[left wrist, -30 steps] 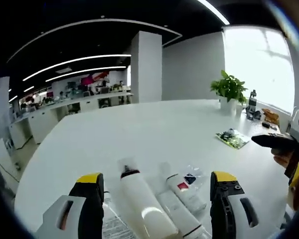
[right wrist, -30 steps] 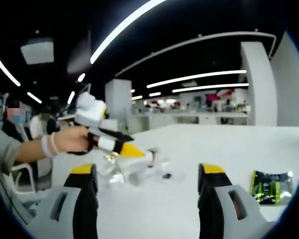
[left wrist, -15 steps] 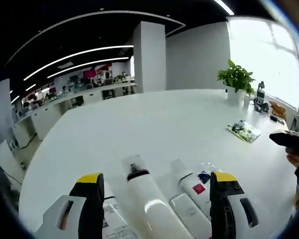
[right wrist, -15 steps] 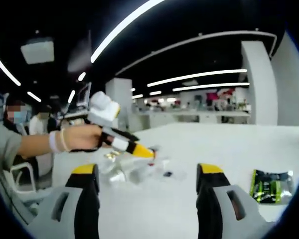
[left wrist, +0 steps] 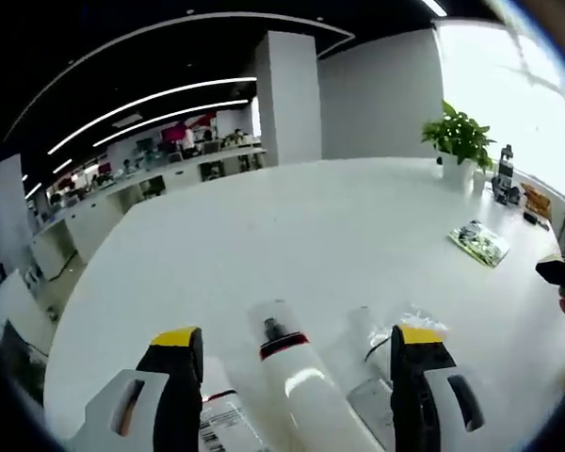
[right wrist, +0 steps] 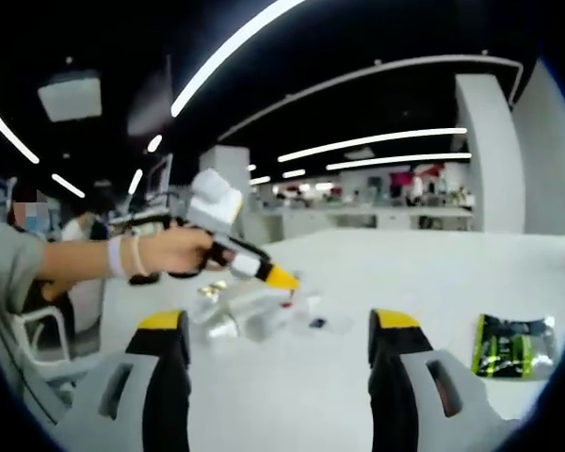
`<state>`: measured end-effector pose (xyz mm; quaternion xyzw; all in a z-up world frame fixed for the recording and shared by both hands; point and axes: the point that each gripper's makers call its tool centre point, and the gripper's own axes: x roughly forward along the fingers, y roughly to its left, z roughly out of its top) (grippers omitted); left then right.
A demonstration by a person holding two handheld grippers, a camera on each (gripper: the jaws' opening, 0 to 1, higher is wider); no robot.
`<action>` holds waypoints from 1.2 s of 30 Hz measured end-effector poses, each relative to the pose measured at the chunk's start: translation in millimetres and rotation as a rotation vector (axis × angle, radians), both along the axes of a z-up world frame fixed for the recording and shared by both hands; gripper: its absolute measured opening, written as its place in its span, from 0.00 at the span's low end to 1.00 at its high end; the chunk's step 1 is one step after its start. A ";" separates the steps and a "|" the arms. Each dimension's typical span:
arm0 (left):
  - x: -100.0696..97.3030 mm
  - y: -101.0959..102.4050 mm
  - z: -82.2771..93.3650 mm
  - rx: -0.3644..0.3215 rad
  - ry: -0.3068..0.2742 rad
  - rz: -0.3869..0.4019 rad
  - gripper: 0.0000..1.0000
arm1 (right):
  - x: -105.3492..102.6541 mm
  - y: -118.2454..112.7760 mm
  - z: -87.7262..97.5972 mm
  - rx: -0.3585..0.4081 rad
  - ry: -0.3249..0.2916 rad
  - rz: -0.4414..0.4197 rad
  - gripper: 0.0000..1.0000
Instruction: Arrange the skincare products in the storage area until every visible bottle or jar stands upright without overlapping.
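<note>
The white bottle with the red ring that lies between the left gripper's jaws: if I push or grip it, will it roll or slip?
The white bottle lies on its side on the white table and looks round, so a sideways push would probably roll it. Its glossy highlight suggests a smooth, perhaps slippery, surface. The left gripper stands open around it.

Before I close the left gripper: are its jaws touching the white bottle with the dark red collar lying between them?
Apart. In the left gripper view, the white bottle lies between the left gripper's open jaws with bare table visible on both sides.
</note>
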<state>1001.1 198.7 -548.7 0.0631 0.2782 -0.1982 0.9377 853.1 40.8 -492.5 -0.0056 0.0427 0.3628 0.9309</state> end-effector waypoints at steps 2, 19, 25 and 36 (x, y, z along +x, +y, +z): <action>3.1 0.7 -3.1 0.004 0.019 -0.004 0.82 | -0.3 -0.2 -0.2 -0.002 0.000 0.001 0.75; 17.5 -1.5 -13.8 0.052 0.107 -0.034 0.64 | -4.0 -3.6 -5.7 0.000 0.010 0.003 0.74; 16.0 -7.0 -20.3 0.003 0.180 -0.027 0.64 | -5.0 -4.3 -7.6 -0.001 0.013 0.004 0.73; 18.9 3.5 -29.2 0.127 0.251 -0.020 0.63 | -5.0 -4.1 -9.4 0.003 0.018 0.009 0.73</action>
